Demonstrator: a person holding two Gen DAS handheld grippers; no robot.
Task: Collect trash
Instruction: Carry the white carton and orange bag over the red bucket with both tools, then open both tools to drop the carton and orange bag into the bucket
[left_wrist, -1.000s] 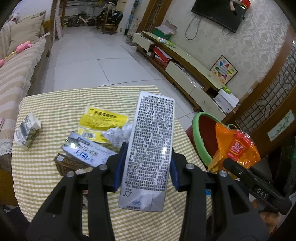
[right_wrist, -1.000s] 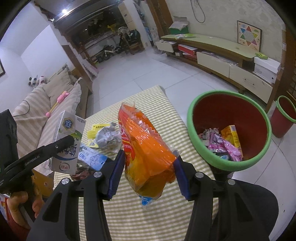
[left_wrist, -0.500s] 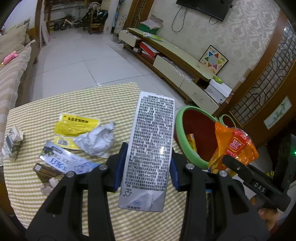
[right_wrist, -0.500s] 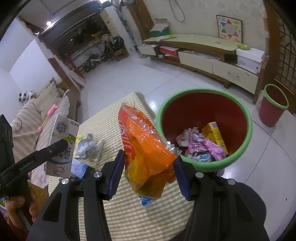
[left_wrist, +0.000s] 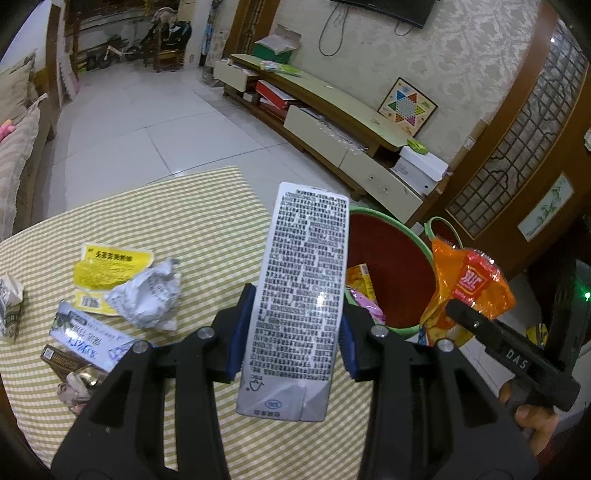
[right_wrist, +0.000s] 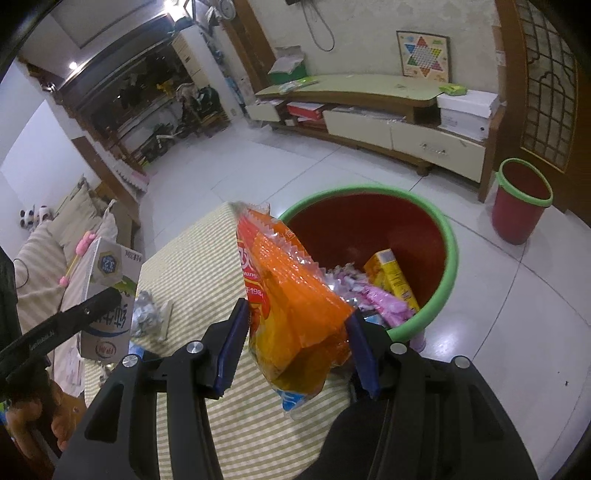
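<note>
Colours and patterns, table side

Tablecloth (left_wrist: 207, 221) yellow-green/white check. Carton (left_wrist: 295, 295) silver, dense black print. Snack bag (right_wrist: 295, 295) orange with red panel. Bin (right_wrist: 448, 258) red inside, green rim. Wrapper (left_wrist: 110, 264) yellow. Crumpled paper (left_wrist: 147, 299) white, printed. Gripper pads (right_wrist: 231, 350) blue.

Bin (right_wrist: 448, 273) just beside table (right_wrist: 192, 258), wrappers (right_wrist: 373, 295) inside.

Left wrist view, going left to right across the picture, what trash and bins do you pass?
Yellow wrapper → crumpled paper ball → milk carton held in the left gripper → red bin with green rim → orange snack bag.
</note>
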